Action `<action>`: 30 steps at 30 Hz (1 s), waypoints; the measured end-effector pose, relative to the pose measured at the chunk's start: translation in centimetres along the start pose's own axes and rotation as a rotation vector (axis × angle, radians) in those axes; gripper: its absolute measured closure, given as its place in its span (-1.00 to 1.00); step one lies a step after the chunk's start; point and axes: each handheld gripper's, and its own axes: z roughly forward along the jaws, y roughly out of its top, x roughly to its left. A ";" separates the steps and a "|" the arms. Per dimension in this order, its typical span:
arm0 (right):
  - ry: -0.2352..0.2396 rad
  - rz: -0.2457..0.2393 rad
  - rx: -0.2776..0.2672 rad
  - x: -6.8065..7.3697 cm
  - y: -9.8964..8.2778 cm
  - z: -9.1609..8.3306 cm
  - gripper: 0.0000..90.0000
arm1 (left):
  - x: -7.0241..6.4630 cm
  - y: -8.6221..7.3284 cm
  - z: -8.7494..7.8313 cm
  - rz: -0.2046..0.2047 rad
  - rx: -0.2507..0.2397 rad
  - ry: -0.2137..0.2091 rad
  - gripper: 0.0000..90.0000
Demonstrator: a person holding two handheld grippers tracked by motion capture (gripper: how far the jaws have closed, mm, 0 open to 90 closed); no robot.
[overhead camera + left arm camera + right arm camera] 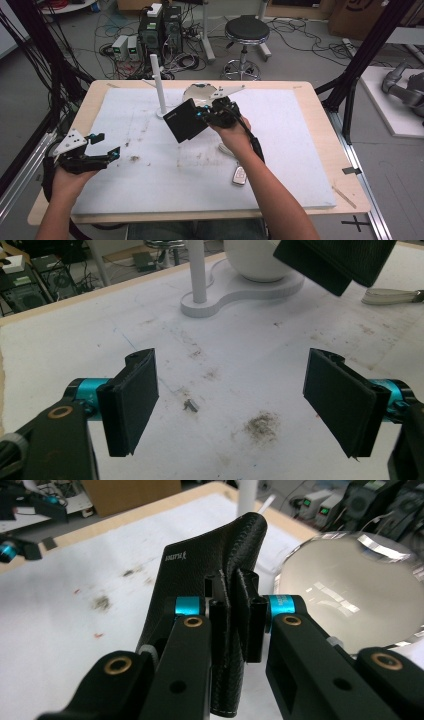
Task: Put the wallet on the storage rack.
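High view, right tool (207, 116): clamped on the edge of a black leather pouch (184, 120), which it holds tilted in the air above the middle of the white worktop (280, 165).
High view, left tool (102, 146): jaws apart, holding nothing, low over the worktop's left side and well apart from the pouch.
High view, other things: a white post on a stand (159, 85) and a round mirror (199, 92) sit just behind the pouch; a small key fob (239, 175) lies near the right forearm.
Left gripper view, left tool (231, 405): jaws wide apart over bare, stained worktop (75, 340); the pouch (340, 260) hangs at the top right, off the surface, in front of the white stand (235, 292).
Right gripper view, right tool (235, 615): both jaws pressed together on a fold of the pouch (200, 570), the mirror (350, 590) just beyond.
Progress, as a judgement: the pick-up looks done, since the pouch is lifted and gripped firmly. Setting it down or passing it over appears left to do; where it should go cannot be told.
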 end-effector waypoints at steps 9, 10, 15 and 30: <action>-0.075 -0.052 -0.035 -1.6 2.6 -2.2 0.91 | 0.2 0.0 -0.1 -0.009 -0.009 -0.003 -0.51; -0.082 -0.057 -0.041 -1.8 2.8 -2.3 0.91 | 0.2 0.0 -0.1 -0.009 -0.009 -0.003 -0.51; -0.123 -0.091 -0.036 -2.6 3.8 -2.7 0.91 | 0.1 0.1 -0.1 -0.007 -0.010 -0.007 -0.51; -0.216 -0.147 -0.004 -4.3 5.9 -1.8 0.90 | 0.1 0.2 -0.2 -0.008 -0.018 -0.009 -0.51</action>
